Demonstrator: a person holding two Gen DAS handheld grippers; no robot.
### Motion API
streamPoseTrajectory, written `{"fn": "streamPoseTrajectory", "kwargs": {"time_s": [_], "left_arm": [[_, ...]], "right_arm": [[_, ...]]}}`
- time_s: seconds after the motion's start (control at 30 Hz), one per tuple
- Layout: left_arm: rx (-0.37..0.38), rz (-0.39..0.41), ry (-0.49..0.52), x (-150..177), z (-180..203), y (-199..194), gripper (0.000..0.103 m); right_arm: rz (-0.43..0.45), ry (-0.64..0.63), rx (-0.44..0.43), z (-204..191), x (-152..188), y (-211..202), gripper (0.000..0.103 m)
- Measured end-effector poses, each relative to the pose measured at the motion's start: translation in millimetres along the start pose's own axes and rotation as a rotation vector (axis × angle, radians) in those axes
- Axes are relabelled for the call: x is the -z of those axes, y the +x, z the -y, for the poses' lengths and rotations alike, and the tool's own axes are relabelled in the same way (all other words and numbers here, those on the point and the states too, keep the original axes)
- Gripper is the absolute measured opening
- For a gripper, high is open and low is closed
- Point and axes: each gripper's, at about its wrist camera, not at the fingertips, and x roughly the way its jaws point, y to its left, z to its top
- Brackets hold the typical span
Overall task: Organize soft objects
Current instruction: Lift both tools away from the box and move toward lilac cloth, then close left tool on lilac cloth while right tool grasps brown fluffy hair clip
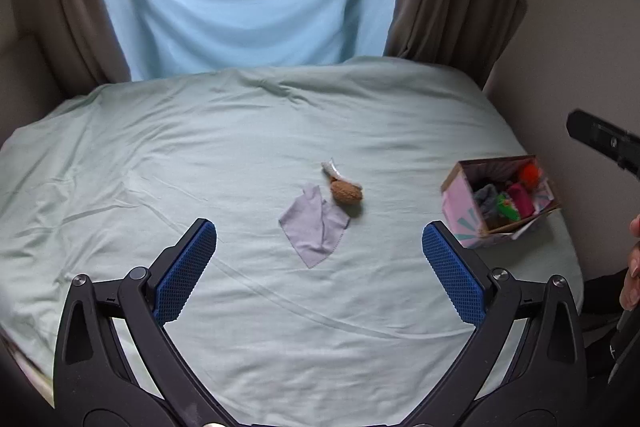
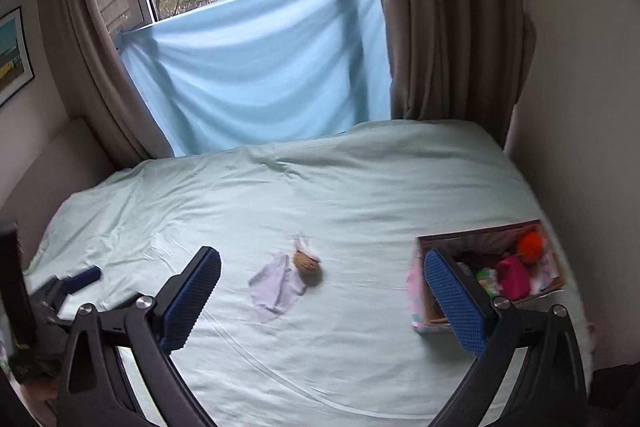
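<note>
A: Soft objects, two loose on the pale green bed sheet (image 1: 160,155): item one, a thin light-grey square cloth (image 1: 314,229), lying flat and creased near the middle of the bed; item two, a small brown knitted plush toy with a whitish tail (image 1: 346,191), touching the cloth's far corner.

B: Container?

A: Pink patterned cardboard box (image 1: 464,205), at the bed's right edge, well apart from both. Holds an orange fluffy ball (image 1: 530,173), a magenta item and several others; what they are is hard to tell at this size.

B: Grippers?

A: Left gripper (image 1: 319,239) spread wide, holding nothing, above the sheet short of the cloth. Right gripper (image 2: 322,275) likewise spread and unladen, its right finger overlapping the box in view.

B: Handling?

A: Cloth: limp, very light, likely to slide on the sheet. Pinch a raised crease or corner. Toy: squashy, light; take it across the round body, not the tail.
</note>
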Motion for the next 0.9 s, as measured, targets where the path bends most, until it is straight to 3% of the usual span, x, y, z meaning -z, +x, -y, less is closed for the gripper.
{"fn": "streamPoseTrajectory", "kwargs": {"time_s": [0.17,0.53,0.9], "left_arm": [[-0.003,-0.030,0.012,2,-10,57,0.103],[0.027,-0.159,0.002,25,-16,204,0.103],[0.032,-0.247,0.059,61,-8,323,0.102]], "right_arm": [[-0.031,0.038,-0.026,-2,6,61,0.102],[-0.225,0.089,-0.047,11,38,228,0.102],[-0.401,0.073,-0.162,16,75,353,0.100]]}}
